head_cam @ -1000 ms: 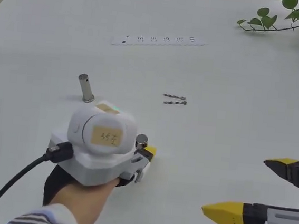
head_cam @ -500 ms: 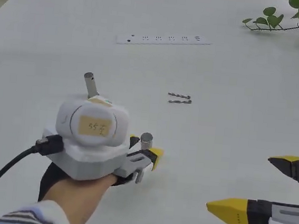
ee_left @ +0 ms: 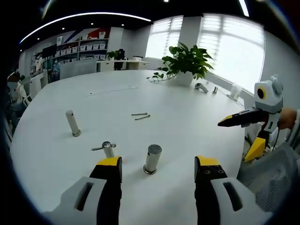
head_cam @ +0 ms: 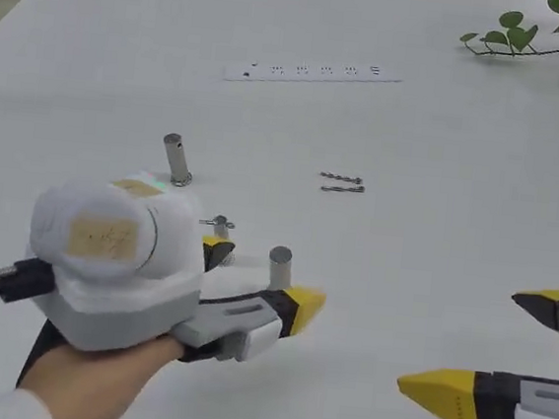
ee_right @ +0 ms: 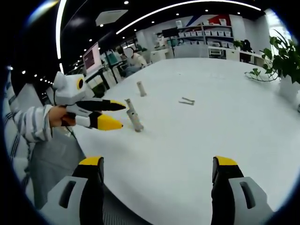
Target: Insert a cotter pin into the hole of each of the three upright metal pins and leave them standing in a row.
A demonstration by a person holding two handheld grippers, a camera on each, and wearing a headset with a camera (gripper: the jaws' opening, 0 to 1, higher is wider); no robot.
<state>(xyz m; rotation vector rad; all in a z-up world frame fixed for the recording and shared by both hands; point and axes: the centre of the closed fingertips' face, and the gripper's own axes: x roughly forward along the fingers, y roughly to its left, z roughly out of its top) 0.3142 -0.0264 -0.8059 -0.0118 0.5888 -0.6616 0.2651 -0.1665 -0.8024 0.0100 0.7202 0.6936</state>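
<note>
- White worktop [head_cam: 440,185] in an office; power strip [head_cam: 312,73] at far side, plant [head_cam: 535,26] at far R corner, shelves + windows in bg.
- 3 metal pins upright in a slanted row: far pin [head_cam: 175,159], mid pin [head_cam: 220,228], near pin [head_cam: 280,267].
- Mid pin has a cotter [ee_left: 99,148] through its top hole, sticking out sideways; other 2 pins bare.
- 2 loose cotters [head_cam: 342,183] lie side by side on worktop, well apart from the pins, to their R.
- L hand-held gripper [head_cam: 263,273] low over worktop, held by a hand [head_cam: 95,380], jaws spread wide, gripping nothing.
- Left gripper view: near pin [ee_left: 152,158] stands in the gap btwn the jaw tips, clear of both; mid pin [ee_left: 108,149] just beyond one tip; far pin [ee_left: 72,123] further back.
- R hand-held gripper [head_cam: 463,342] well apart at near R, jaws spread wide, empty, over bare worktop.
- Right gripper view: L hand-held gripper [ee_right: 123,115] points at the pins, tips just beside near pin [ee_right: 136,122].
</note>
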